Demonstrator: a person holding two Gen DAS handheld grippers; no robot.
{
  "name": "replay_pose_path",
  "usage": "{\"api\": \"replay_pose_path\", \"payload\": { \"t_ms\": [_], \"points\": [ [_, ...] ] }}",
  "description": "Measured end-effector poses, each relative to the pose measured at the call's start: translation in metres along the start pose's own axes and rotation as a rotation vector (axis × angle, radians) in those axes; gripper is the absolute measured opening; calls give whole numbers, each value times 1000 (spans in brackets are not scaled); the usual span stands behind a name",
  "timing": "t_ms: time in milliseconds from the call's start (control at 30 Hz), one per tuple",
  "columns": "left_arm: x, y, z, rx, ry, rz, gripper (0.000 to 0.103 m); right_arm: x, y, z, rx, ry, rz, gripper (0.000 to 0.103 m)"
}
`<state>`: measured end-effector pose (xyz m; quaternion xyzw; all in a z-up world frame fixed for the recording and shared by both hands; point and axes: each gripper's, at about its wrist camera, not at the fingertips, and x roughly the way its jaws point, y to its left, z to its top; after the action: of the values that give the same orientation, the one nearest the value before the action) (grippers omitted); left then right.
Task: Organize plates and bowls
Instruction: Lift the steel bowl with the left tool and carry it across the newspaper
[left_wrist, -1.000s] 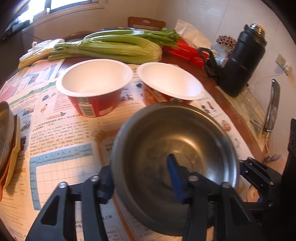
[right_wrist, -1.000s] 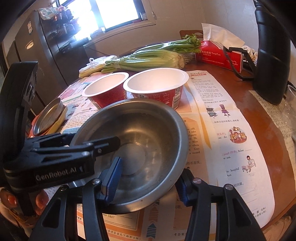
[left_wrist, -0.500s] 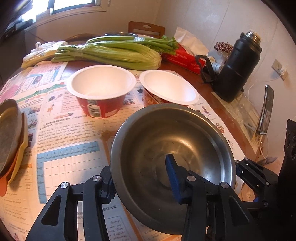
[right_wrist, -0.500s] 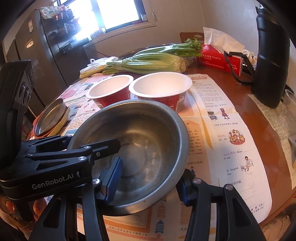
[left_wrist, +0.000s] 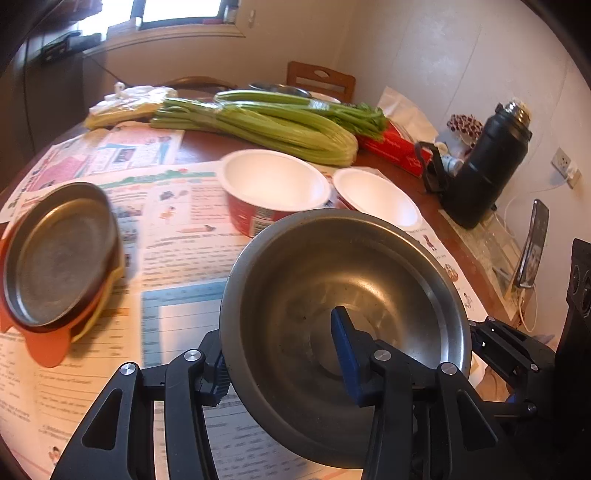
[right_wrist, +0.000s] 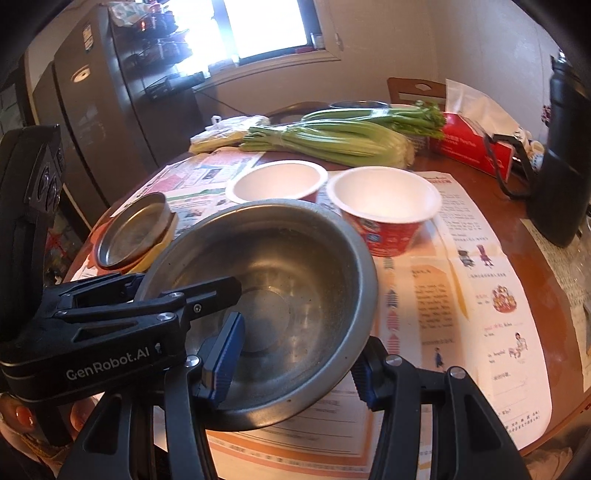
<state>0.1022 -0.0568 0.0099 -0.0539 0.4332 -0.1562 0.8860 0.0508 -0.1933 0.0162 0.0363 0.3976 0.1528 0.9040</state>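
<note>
A steel bowl (left_wrist: 369, 280) hangs tilted above the newspaper-covered table, held from both sides. My left gripper (left_wrist: 280, 362) is shut on its near rim, one blue pad inside the bowl and one outside. My right gripper (right_wrist: 295, 369) is shut on the rim of the same steel bowl (right_wrist: 288, 266), again with one pad inside and one outside. Two red paper bowls (left_wrist: 273, 181) (left_wrist: 376, 195) with white insides stand just beyond it. A steel plate (left_wrist: 59, 254) lies on top of a yellow and an orange plate at the left.
Celery (left_wrist: 266, 125) and a plastic bag lie at the back. A red tissue box (left_wrist: 395, 147), a black flask (left_wrist: 484, 166) and an upright phone (left_wrist: 535, 247) stand at the right. A dark fridge (right_wrist: 99, 110) stands past the table's left edge.
Both grippers have risen with the steel bowl and shifted left. The plate stack has come further into view at the left. Both grips are unchanged.
</note>
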Motion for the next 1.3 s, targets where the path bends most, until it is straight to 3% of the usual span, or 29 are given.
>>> {"api": "replay_pose_path", "payload": {
  "t_ms": [267,567,1300],
  "points": [
    [-19,16,-7,-23,-20,20,49,-2,24,1,-30,-4,38,54],
    [-12,25,-20,-35,13,18,49,9,33,-7,-36,35,43,54],
    [9,20,-24,-22,50,-2,49,20,14,-18,4,69,41,54]
  ]
}}
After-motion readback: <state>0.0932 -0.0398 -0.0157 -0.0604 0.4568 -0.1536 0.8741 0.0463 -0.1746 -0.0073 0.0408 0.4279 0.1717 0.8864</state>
